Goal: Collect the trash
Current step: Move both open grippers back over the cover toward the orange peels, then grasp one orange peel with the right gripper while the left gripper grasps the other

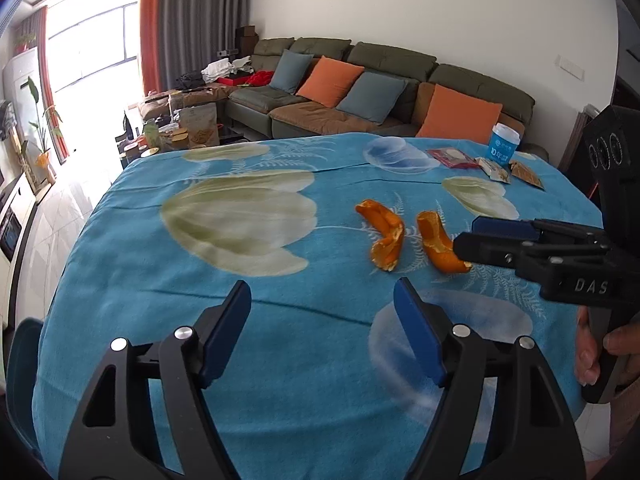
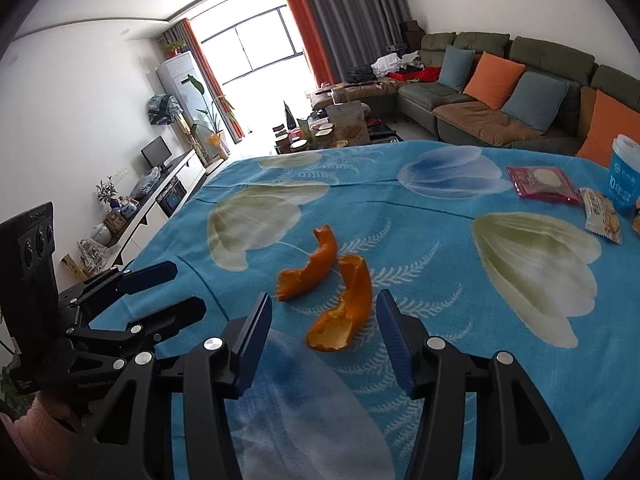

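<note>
orange peel (image 2: 340, 316), the nearer of two pieces, lay on the blue floral tablecloth (image 2: 460, 360) between the spread fingers of the right gripper (image 2: 322, 344), which was released and grasping nothing; whether the pads touched the peel could not be told. the second peel (image 2: 308, 266) lay just beyond it, close but seemingly apart. the left gripper (image 1: 322, 332) hovered over bare cloth nearer the table edge, jaws wide and empty. farther off, near the far corner, sat a pink snack wrapper (image 2: 544, 184), a biscuit packet (image 2: 602, 216) and a blue paper cup (image 2: 626, 176). judging from this, collecting had barely begun: every piece of rubbish was on the table, none was held, and no bin showed in either view. the left wrist view alone showed the person's hand (image 1: 600, 354) on the right gripper's handle and another orange-brown wrapper (image 1: 526, 174) beside the cup; the right wrist view alone showed the peel framed by its own fingers and a tv counter along the far wall.
</note>
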Action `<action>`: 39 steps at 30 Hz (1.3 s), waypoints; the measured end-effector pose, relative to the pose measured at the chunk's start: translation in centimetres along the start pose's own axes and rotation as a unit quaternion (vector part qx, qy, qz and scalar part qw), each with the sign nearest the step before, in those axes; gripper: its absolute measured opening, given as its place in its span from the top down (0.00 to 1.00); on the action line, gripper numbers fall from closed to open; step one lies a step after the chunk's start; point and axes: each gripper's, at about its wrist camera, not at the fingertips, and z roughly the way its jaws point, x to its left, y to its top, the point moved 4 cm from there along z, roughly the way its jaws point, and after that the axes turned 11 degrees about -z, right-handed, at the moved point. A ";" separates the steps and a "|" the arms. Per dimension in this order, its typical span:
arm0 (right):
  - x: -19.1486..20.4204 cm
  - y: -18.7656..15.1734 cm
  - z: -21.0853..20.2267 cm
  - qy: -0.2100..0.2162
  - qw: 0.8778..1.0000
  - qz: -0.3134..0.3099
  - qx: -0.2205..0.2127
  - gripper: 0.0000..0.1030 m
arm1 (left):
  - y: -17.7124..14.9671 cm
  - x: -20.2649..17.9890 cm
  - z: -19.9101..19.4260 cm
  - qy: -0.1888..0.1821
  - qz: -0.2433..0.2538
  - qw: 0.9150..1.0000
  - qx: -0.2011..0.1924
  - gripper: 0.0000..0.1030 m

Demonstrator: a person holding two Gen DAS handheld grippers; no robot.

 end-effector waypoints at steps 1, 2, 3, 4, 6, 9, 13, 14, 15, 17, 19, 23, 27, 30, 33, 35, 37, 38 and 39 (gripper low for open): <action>-0.2 -0.2 0.2 0.001 1.000 0.004 0.004 0.50 | 0.1 -0.3 0.2 -0.002 0.003 1.000 0.002 0.29; -0.4 -0.4 0.4 0.002 1.000 0.008 0.008 0.50 | 0.2 -0.5 0.3 -0.001 0.006 1.000 0.004 0.30; -0.6 -0.5 0.6 0.003 1.000 0.010 0.012 0.51 | 0.3 -0.6 0.3 0.000 0.009 1.000 0.006 0.30; -0.7 -0.7 0.8 0.004 1.000 0.011 0.016 0.51 | 0.5 -0.8 0.6 0.000 0.013 1.000 0.008 0.30; -1.0 -1.1 1.1 0.006 1.000 0.012 0.026 0.57 | 0.7 -1.2 1.1 0.000 0.018 1.000 0.014 0.31; -1.2 -1.4 1.7 0.007 0.999 0.018 0.040 0.68 | 1.1 -1.5 1.9 -0.004 0.019 0.999 0.029 0.34; -2.0 -1.6 1.2 0.013 0.999 0.031 0.036 0.77 | 1.3 -2.1 3.1 -0.010 0.023 0.999 0.047 0.36; -2.3 -1.6 1.1 0.015 0.999 0.034 0.034 0.78 | 1.3 -2.3 3.3 -0.011 0.025 0.998 0.049 0.36; -2.4 -1.6 1.0 0.018 0.999 0.037 0.033 0.80 | 1.2 -2.5 3.6 -0.011 0.027 0.998 0.054 0.37; -2.9 -1.7 0.6 0.019 0.998 0.045 0.030 0.81 | 1.2 -2.9 4.3 -0.006 0.031 0.997 0.063 0.40; -3.3 -1.8 0.3 0.018 0.998 0.050 0.027 0.82 | 1.1 -3.2 5.0 -0.004 0.034 0.997 0.075 0.43; -3.8 -1.8 -0.1 0.019 0.998 0.056 0.021 0.82 | 1.3 -3.7 6.1 -0.003 0.034 0.996 0.088 0.45; -4.1 -1.8 -0.3 0.024 0.998 0.063 0.015 0.82 | 1.6 -3.8 6.6 -0.008 0.031 0.995 0.091 0.63; -4.2 -1.8 -0.4 0.027 0.998 0.061 0.011 0.82 | 1.7 -3.7 6.5 -0.014 0.026 0.995 0.091 0.76; -4.1 -1.7 -0.5 0.028 0.998 0.056 0.009 0.82 | 1.6 -3.7 6.3 -0.016 0.023 0.996 0.087 0.78; -3.9 -1.7 -0.6 0.028 0.998 0.054 0.007 0.82 | 1.6 -3.8 6.1 -0.019 0.021 0.996 0.083 0.79; -3.9 -1.6 -0.7 0.029 0.998 0.053 0.003 0.82 | 1.5 -3.8 5.6 -0.021 0.021 0.997 0.078 0.80; -3.8 -1.6 -0.7 0.029 0.998 0.053 0.002 0.82 | 1.5 -3.8 5.3 -0.022 0.021 0.997 0.075 0.80; -3.7 -1.6 -0.8 0.029 0.998 0.051 0.000 0.82 | 1.5 -3.7 5.0 -0.023 0.021 0.997 0.071 0.80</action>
